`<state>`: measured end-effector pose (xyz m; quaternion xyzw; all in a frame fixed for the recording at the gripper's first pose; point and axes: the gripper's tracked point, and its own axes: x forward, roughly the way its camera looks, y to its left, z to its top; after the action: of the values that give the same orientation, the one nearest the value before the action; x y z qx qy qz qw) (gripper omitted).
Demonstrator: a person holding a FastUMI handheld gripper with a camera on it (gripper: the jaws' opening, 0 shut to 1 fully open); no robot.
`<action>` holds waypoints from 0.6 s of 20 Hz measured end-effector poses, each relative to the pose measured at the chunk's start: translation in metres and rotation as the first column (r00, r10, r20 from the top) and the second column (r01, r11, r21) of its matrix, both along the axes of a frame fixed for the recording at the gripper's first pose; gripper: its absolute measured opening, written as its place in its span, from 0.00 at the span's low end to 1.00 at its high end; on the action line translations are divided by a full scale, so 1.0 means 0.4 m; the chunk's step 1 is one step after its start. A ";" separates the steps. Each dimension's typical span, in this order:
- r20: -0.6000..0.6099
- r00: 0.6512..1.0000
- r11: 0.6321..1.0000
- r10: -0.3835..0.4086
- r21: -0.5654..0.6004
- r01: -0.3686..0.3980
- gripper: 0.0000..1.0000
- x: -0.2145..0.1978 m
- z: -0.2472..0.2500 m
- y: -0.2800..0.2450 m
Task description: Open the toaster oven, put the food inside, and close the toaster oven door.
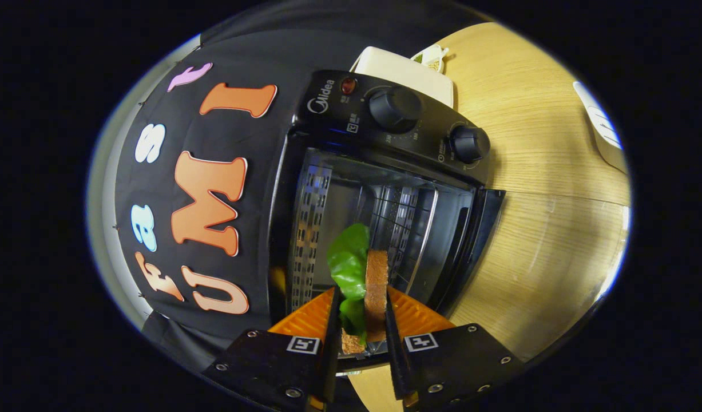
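Gripper [359, 320] clamped on the sandwich [369, 280], both fingers pressing its sides, green lettuce [348, 260] sticking out. Just beyond, toaster oven [385, 189] with door [476, 246] open, sandwich at its mouth. 2 knobs [395, 109] on the control panel. Farther off, white box [405, 71] near the wooden table's [556, 229] far edge.

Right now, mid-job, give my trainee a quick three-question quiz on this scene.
1. True or false: the toaster oven door is shut.
2. What is the gripper holding? A) a cup B) a sandwich with lettuce C) nothing
3. How many knobs does the oven's panel show?

Key:
1. False, the door is open and the inside shows.
2. B, both fingers press on it.
3. Two: a larger knob and a smaller knob.
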<state>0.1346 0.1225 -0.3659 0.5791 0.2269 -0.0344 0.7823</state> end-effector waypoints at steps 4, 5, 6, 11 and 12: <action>-0.025 0.999 0.999 -0.042 -0.005 0.042 0.61 0.001 -0.003 0.000; -0.040 0.998 0.999 -0.042 -0.012 0.041 0.64 -0.005 -0.016 0.001; -0.053 0.998 0.999 -0.040 -0.015 0.040 0.72 -0.005 -0.026 0.001; -0.107 0.994 0.999 -0.024 -0.029 0.021 0.97 -0.023 -0.052 0.000; -0.111 0.994 0.999 -0.017 -0.032 0.014 0.98 -0.031 -0.055 -0.001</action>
<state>0.1220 0.1220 -0.3878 0.5660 0.2649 -0.0762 0.7770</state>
